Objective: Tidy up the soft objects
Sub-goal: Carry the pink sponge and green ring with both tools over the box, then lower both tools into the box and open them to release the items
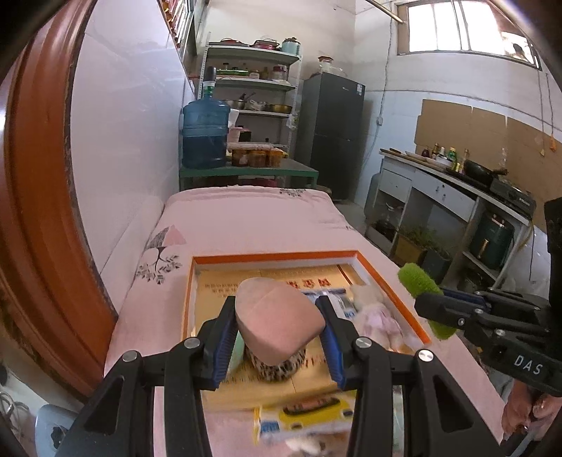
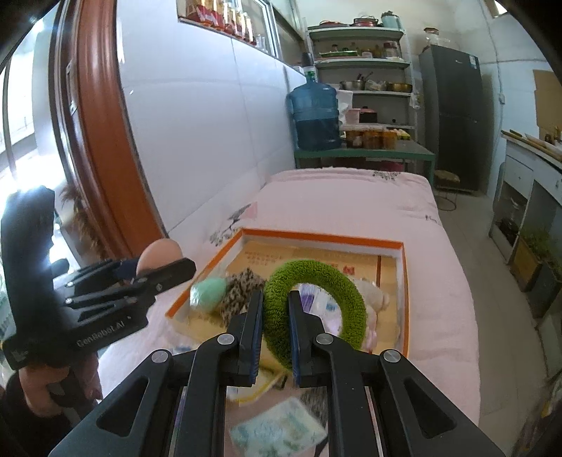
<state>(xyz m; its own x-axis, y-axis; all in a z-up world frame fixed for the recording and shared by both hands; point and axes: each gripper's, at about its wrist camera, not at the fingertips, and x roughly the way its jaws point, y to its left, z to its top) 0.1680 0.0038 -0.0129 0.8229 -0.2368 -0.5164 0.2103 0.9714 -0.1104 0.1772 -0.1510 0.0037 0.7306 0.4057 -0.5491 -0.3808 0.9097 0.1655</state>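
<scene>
Left gripper (image 1: 279,332) is clamping a pink egg-shaped sponge (image 1: 277,325) mid-frame; right gripper (image 2: 275,327) is pinching a fuzzy green ring (image 2: 314,309), probably bound for the orange-rimmed box (image 2: 405,298).

- Daylight from a window (image 1: 467,28) at 1 o'clock; room bright.
- Glare at 9 o'clock in the right view.
- Bottom edges blurred; fisheye bends the door frame (image 2: 98,123).

A fuzzy green ring (image 2: 313,309) is showing at six o'clock of the orange-rimmed box (image 2: 405,298); a leopard-print piece (image 2: 242,291) and mint puff (image 2: 208,291) are lying at nine.
</scene>
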